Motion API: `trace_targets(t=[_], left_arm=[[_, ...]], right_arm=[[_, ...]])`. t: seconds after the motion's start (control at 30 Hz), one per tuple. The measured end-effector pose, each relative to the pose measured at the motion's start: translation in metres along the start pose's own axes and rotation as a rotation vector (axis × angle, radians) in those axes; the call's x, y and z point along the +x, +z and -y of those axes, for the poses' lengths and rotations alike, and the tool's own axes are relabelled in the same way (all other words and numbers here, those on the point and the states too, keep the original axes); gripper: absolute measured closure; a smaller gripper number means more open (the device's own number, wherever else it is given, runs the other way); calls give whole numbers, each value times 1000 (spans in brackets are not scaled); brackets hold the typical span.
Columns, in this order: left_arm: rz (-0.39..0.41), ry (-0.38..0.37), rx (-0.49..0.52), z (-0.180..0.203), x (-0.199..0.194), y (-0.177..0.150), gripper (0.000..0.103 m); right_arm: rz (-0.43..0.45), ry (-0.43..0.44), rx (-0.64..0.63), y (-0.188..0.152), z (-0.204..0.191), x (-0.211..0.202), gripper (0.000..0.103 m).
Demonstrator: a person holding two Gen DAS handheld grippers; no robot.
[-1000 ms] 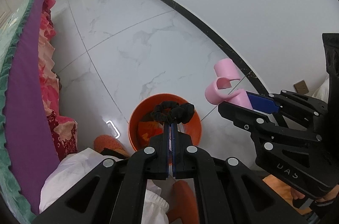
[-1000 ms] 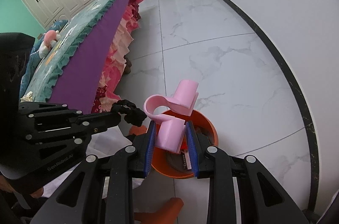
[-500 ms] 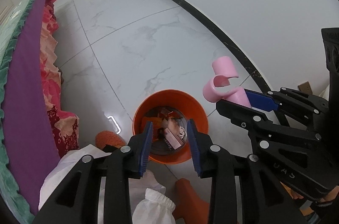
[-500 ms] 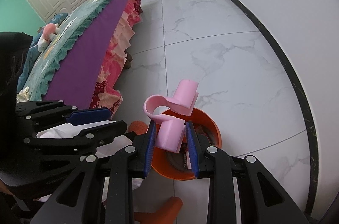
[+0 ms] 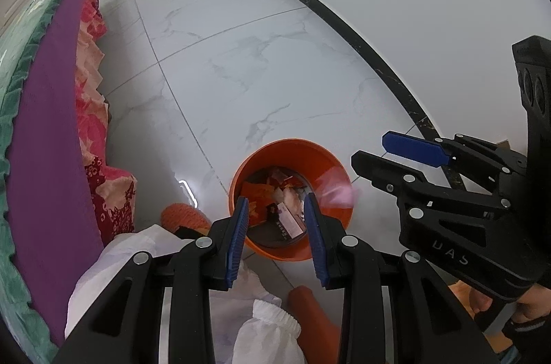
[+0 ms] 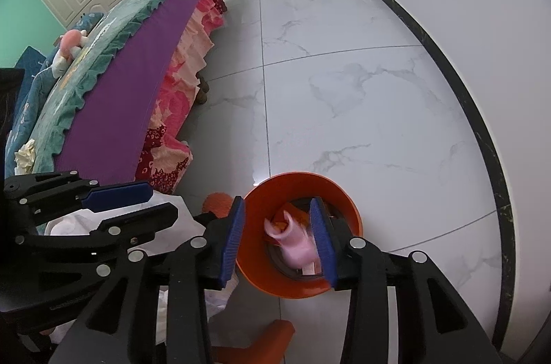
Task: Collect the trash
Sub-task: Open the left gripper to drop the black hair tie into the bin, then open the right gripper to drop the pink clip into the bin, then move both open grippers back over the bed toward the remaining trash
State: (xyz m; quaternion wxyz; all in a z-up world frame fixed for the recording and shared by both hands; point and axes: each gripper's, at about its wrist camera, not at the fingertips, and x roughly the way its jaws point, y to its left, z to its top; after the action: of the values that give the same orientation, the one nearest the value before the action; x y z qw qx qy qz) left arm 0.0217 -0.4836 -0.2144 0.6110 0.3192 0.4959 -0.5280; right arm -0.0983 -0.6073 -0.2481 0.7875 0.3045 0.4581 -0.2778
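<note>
On white marble floor (image 6: 361,109), beside purple-edged bed (image 6: 113,81): orange trash bucket (image 5: 339,164), wrappers and scraps inside. Above bucket, left gripper (image 5: 277,238), fingers apart, nothing between. Alongside, right gripper (image 6: 278,241), jaws opening, blue pads clear of pink curled piece (image 6: 292,243); blurred, dropping between fingers into bucket mouth, close to right pad
</note>
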Motion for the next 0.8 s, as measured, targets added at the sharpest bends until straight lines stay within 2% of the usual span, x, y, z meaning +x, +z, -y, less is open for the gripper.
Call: trace_targets(t=[0.2,0.43,0.53,0.63,0.8], left_arm=[[2,1,-13,-3,-2,0,68],[32,-3,-20,-5,-16,-4,68],[69,13,-26,-8,-31,-7,68],[127,46,-40,-16,-54,-13,58],[206,85,-99,-40,-92,-29,55]], right_arm=[[-1,3,-4,1,-4,-2,63],[34,18,-20,6,-16,-22,63],[54,30,-34,9,-24,-33,63],[79,45,-59,13,-41,-47,62],[129,99,-128,18,-83,-73,61]])
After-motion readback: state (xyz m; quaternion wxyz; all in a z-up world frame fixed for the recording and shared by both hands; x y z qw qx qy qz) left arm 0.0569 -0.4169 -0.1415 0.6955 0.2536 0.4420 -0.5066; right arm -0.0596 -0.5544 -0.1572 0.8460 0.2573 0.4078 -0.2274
